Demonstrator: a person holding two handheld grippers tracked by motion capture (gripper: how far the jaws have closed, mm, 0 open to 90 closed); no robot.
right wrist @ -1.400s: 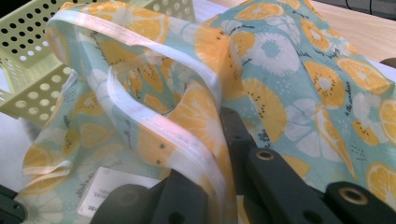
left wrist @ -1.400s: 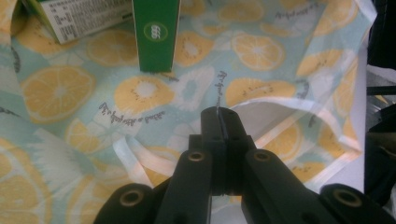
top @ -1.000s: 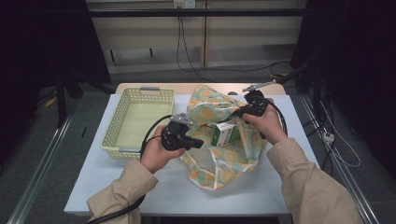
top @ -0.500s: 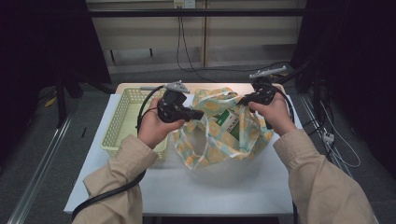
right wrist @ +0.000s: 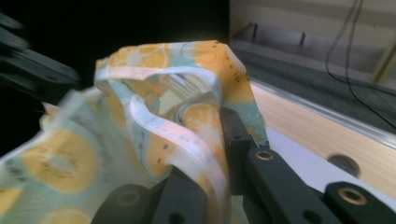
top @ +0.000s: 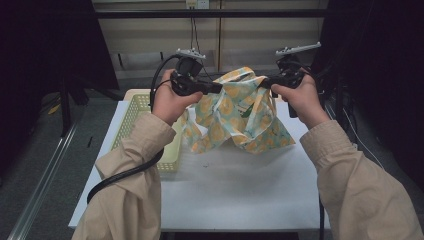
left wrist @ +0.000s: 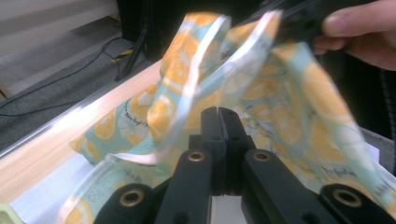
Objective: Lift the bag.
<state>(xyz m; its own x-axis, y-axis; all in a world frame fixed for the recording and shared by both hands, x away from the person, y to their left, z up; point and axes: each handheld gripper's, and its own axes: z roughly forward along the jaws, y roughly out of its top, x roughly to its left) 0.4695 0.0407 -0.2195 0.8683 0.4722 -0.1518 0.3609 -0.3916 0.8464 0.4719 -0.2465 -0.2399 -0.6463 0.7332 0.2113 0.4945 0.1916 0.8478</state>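
While both hands hold it aloft, the view-by-view notes run so:

High view, bag: a lemon-print bag (top: 239, 117) hangs between the two grippers above the white worktop (top: 240, 190), its lower folds touching or nearly touching the surface.
High view, left gripper: the left gripper (top: 212, 88) is clamped on the bag's left top edge, pointing inward and roughly level.
High view, right gripper: the right gripper (top: 264, 83) pinches the right top edge, facing the other one.
High view, basket: a pale green basket (top: 131, 120) sits at the worktop's left side, partly behind the left sleeve, just beside the bag's hanging corner.

Left gripper view, jaws: the two black jaws meet with almost no gap, closed on thin cloth; the bag (left wrist: 261, 98) spreads ahead with a white strap looped across it.
Left gripper view, far side: the other hand (left wrist: 359, 30) shows at the top right, holding the opposite edge.

Right gripper view, jaws: the jaws are shut on the bag (right wrist: 154, 116), with cloth and the white strap (right wrist: 182, 140) bunched over them.

Step in hand, judged: lifting the bag by its mouth, perhaps to open or empty it.
Doing it well: keep both grips tight and level, draw the hands apart evenly so the mouth stays taut, and keep the hanging corner clear of the basket.
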